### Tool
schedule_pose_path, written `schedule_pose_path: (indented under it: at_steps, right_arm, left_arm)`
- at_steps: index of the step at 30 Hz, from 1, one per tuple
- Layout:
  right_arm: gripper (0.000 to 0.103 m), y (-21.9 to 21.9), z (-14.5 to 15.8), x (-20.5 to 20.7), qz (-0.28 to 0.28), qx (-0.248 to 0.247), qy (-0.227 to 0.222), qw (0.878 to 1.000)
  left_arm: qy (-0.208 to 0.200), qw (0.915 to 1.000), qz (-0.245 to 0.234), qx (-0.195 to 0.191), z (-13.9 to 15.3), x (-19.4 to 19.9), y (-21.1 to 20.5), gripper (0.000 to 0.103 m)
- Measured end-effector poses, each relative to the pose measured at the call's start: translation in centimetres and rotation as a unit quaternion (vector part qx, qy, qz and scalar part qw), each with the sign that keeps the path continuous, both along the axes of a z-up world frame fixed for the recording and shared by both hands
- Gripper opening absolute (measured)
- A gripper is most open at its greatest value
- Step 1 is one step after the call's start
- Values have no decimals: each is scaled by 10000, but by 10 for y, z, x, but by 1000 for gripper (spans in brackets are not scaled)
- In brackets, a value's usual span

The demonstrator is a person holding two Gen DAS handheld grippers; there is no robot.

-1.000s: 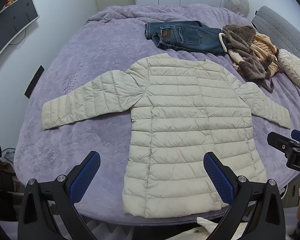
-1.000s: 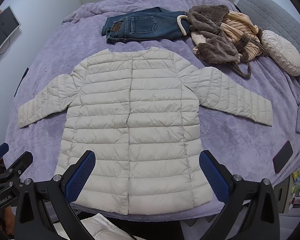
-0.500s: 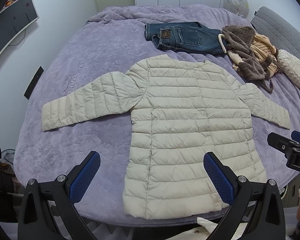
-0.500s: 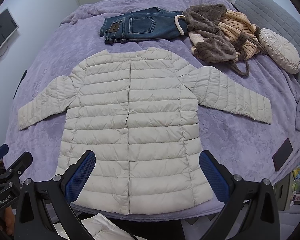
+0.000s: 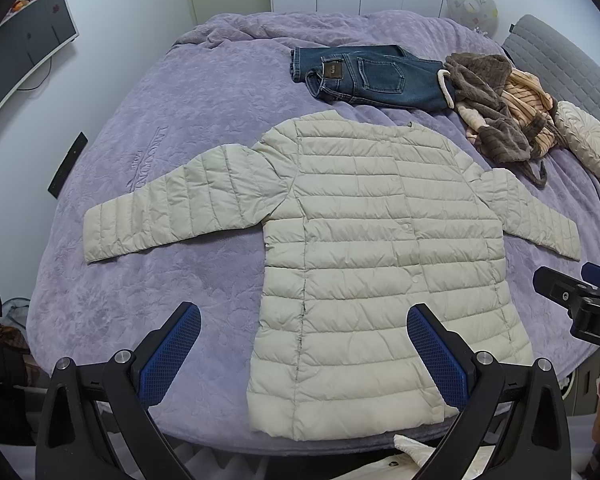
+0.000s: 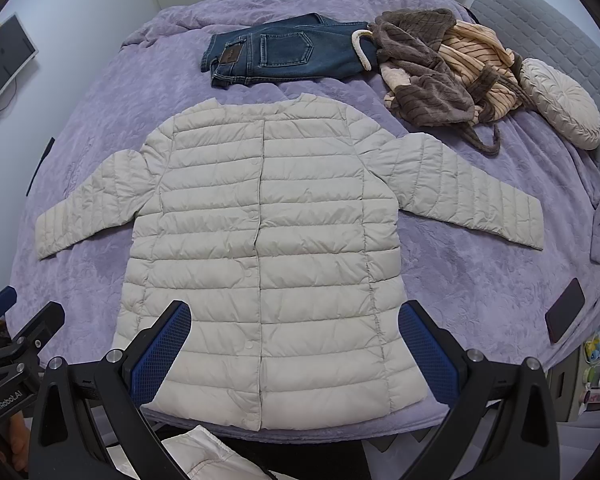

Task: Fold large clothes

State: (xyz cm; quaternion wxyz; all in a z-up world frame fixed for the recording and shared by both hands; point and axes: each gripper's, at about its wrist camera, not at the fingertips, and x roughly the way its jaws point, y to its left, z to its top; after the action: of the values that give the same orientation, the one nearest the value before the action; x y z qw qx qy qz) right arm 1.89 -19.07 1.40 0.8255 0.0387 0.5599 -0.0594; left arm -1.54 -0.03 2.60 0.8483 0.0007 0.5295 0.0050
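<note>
The jacket (image 5: 380, 264) lies flat on the bed (image 5: 204, 112), sleeves spread, hem at the near edge. Left gripper (image 5: 304, 354) and right gripper (image 6: 294, 350) hover open, empty.

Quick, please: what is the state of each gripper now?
Left gripper: open, holding nothing, above the jacket.
Right gripper: open, holding nothing.

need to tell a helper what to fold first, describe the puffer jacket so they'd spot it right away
On the purple bedspread, look at the near half, in front of the folded jeans and the brown-and-striped heap. The puffer jacket lies flat there, both sleeves spread. It is the only pale, quilted, unfolded garment.
</note>
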Motion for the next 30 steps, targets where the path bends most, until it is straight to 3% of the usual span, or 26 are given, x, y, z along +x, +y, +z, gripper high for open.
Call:
schedule_pose_path:
  at_steps: [30]
  right_arm:
    - [103, 1, 0, 1, 2, -9, 5, 10000]
  left_arm:
    - [-31, 10000, 1, -9, 5, 6, 1, 103]
